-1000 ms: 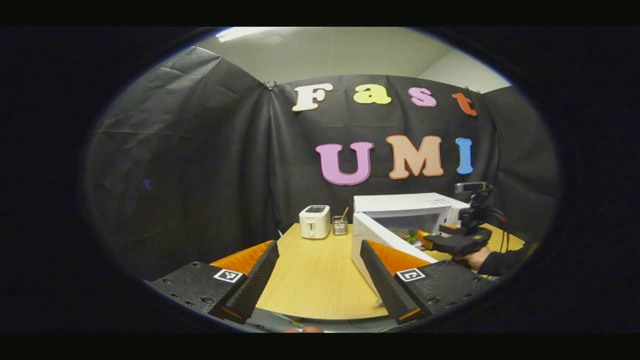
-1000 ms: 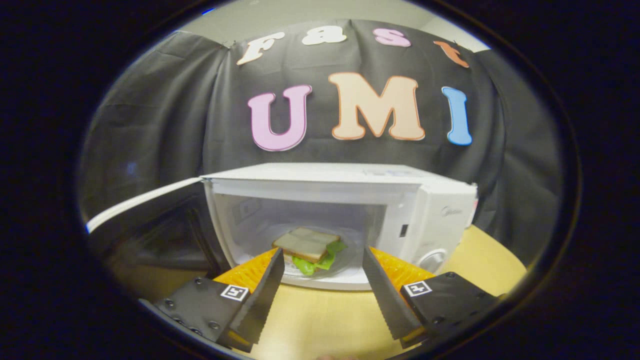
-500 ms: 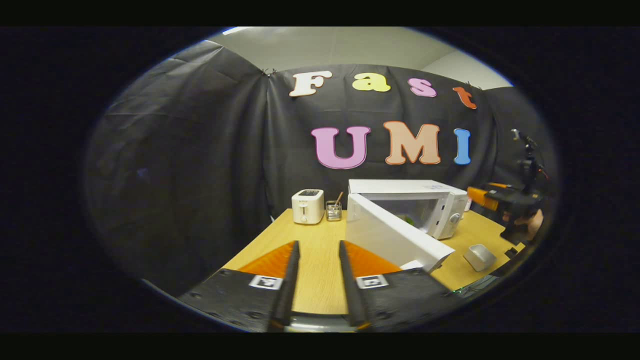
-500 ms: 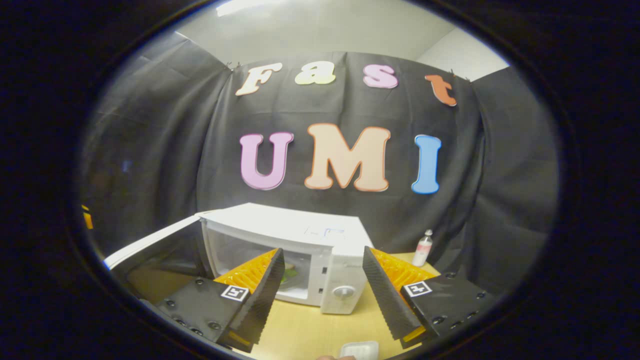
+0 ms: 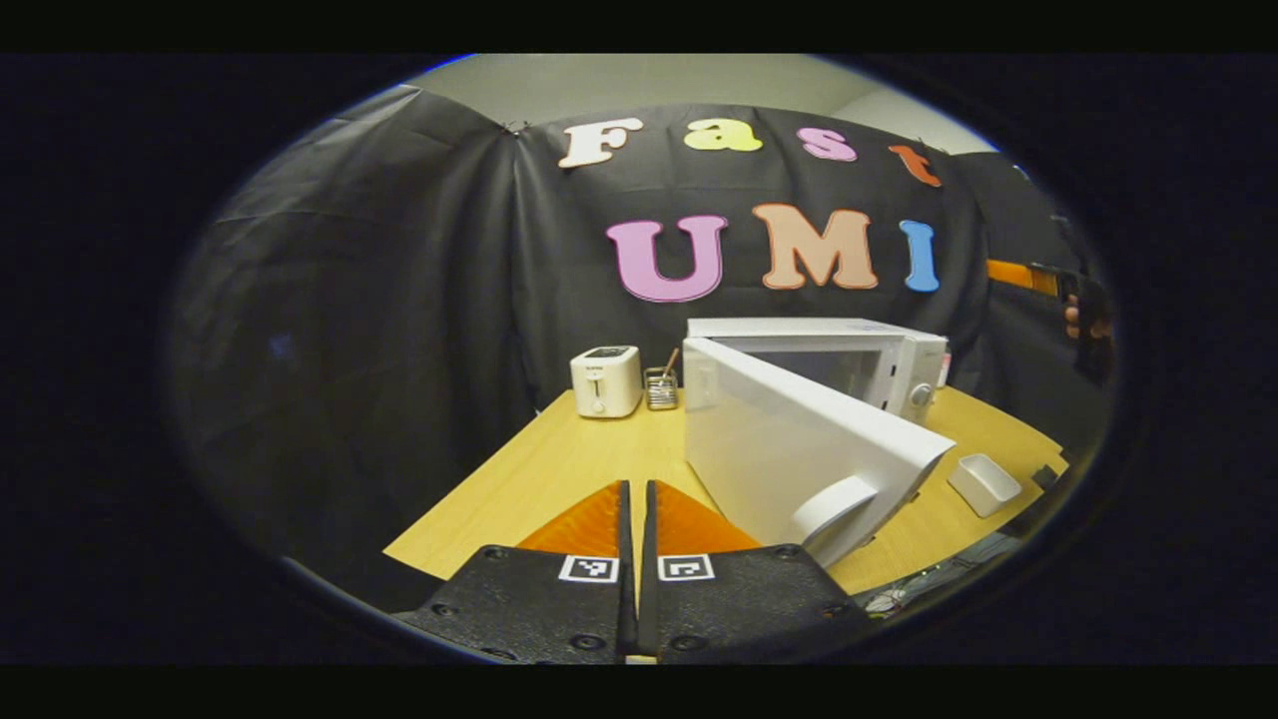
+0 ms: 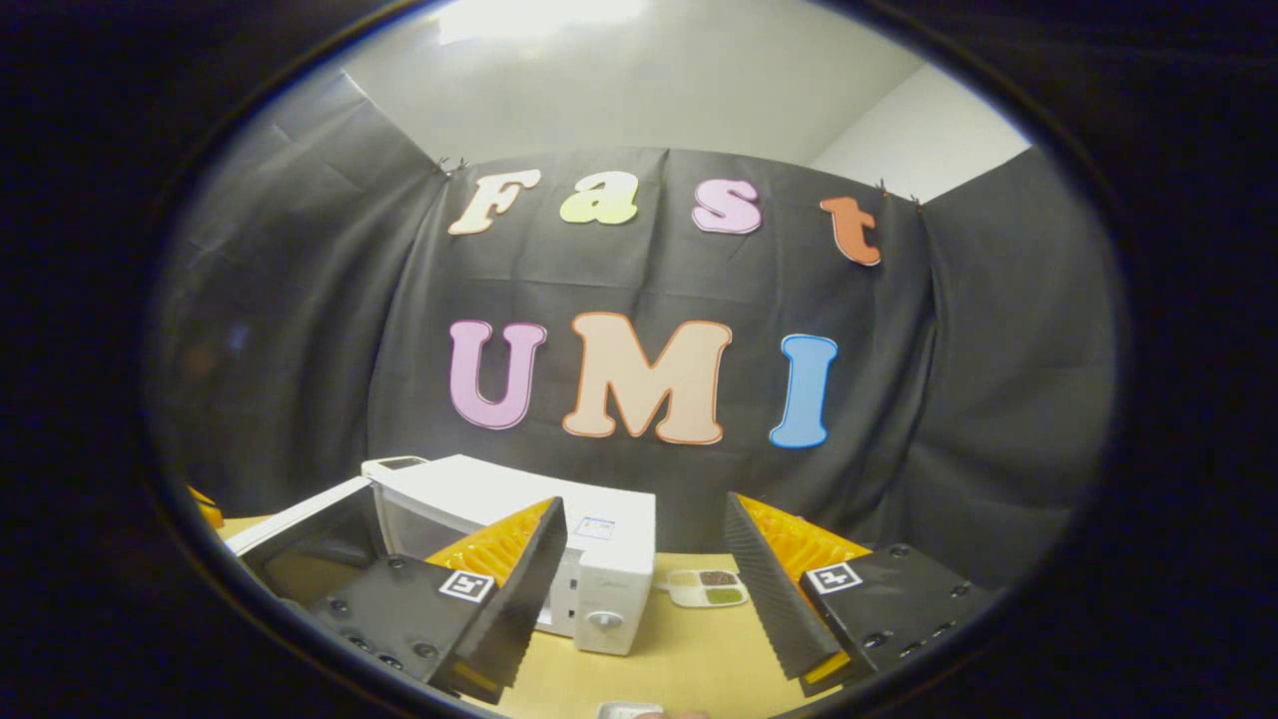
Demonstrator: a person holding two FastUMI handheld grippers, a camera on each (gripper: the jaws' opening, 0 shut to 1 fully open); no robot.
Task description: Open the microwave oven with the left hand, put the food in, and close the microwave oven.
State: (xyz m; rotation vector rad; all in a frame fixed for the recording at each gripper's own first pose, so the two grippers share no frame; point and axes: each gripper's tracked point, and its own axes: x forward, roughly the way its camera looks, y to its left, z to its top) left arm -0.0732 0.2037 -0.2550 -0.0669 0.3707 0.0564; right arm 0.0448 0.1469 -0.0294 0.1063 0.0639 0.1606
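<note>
So the microwave oven (image 5: 904,364) sits toward the back right of the wooden table (image 5: 559,469), and its door (image 5: 799,449) is swung wide open toward the camera in the left gripper view. The left gripper (image 5: 633,499) is low at the near edge of the table with its fingers pinched together to a thin slit, nothing between them. It's just beside the door's free edge, where that rounded handle (image 5: 834,504) sticks out, but not touching it as far as I can tell.

In the right gripper view, the right gripper (image 6: 644,569) is spread wide and empty, held up high and well back from the oven. I can't make out the food inside from here, the cavity is too small and mostly hidden.

Handling guess: the door is a stiff hinged panel, light to swing, smooth plastic, so it'd be slippery to pinch. I wouldn't grab it at all; a flat push with closed fingers on the outer face, out near the handle end and far from the hinge, gives the most leverage. It probably needs a firm last shove to latch, and the whole oven could skid on the table if pushed too hard.

There's also a toaster (image 5: 605,380), a small utensil holder (image 5: 659,387) and a white dish (image 5: 983,483) on the table, all out of the door's swing.
</note>
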